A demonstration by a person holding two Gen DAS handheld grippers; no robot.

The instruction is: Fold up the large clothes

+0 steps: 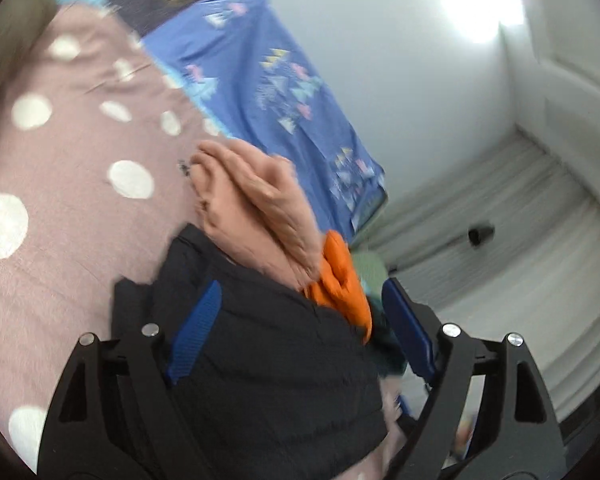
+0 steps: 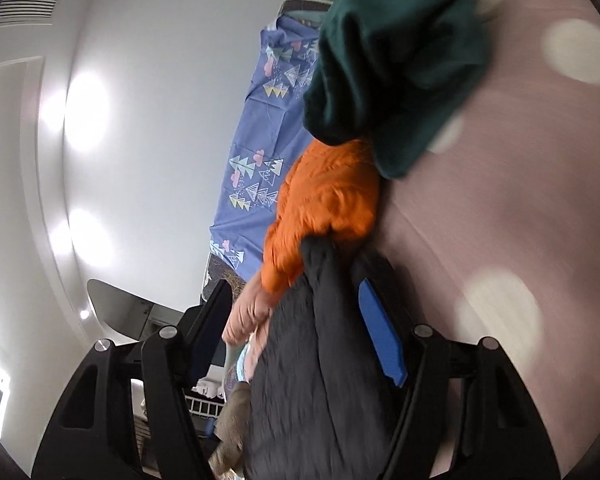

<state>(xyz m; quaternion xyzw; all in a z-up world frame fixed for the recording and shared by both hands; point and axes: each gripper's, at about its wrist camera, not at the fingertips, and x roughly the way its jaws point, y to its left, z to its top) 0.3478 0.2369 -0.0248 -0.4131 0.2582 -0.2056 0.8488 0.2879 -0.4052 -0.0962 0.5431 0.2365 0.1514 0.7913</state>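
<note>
Plainly both tongs, left tongs [image 1: 300,320] and right tongs [image 2: 300,320], gape around black jacket [image 1: 268,360] at bed [image 1: 60,240] edge.

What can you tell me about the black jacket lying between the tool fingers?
The black jacket looks like a quilted, puffy, matte garment, bunched rather than flat. It lies on the pink polka-dot bedspread near the bed's edge. A peach garment and an orange garment rest against its far end. It sits between the open fingers of both the left tool and the right tool. The frames are blurred.
</note>
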